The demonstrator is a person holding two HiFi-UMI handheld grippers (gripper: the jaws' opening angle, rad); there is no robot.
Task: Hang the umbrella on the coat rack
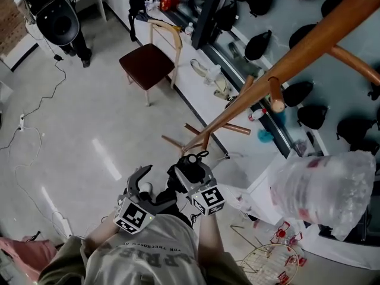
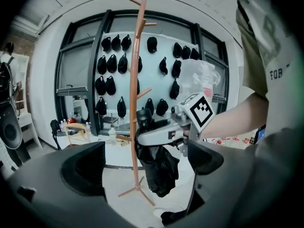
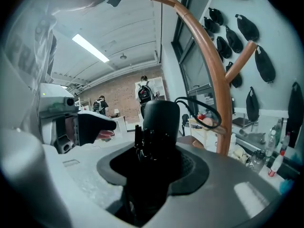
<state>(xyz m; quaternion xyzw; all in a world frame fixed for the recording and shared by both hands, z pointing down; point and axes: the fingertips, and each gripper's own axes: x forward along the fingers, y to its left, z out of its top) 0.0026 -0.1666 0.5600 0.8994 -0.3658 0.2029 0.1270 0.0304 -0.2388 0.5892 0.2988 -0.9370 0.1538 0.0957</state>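
The wooden coat rack (image 1: 279, 70) slants from its feet on the floor up to the top right; it stands straight in the left gripper view (image 2: 137, 103). My right gripper (image 1: 193, 174) is shut on the folded black umbrella (image 1: 189, 161), low and left of the rack's foot. In the right gripper view the gripper (image 3: 154, 165) clamps the umbrella (image 3: 160, 122) near its handle, a thin strap loop (image 3: 205, 112) curling toward the rack's pole (image 3: 216, 80). The umbrella's canopy (image 2: 159, 172) hangs below the right gripper. My left gripper (image 1: 142, 180) (image 2: 147, 163) is open beside it, holding nothing.
A clear plastic bag (image 1: 323, 189) hangs off the rack at right. A wooden chair (image 1: 148, 61) stands further back by a white ledge (image 1: 196, 82). Black caps (image 1: 258, 45) dot the window wall. A wire basket (image 1: 267, 263) lies at the bottom right; cables (image 1: 35, 108) trail on the floor at left.
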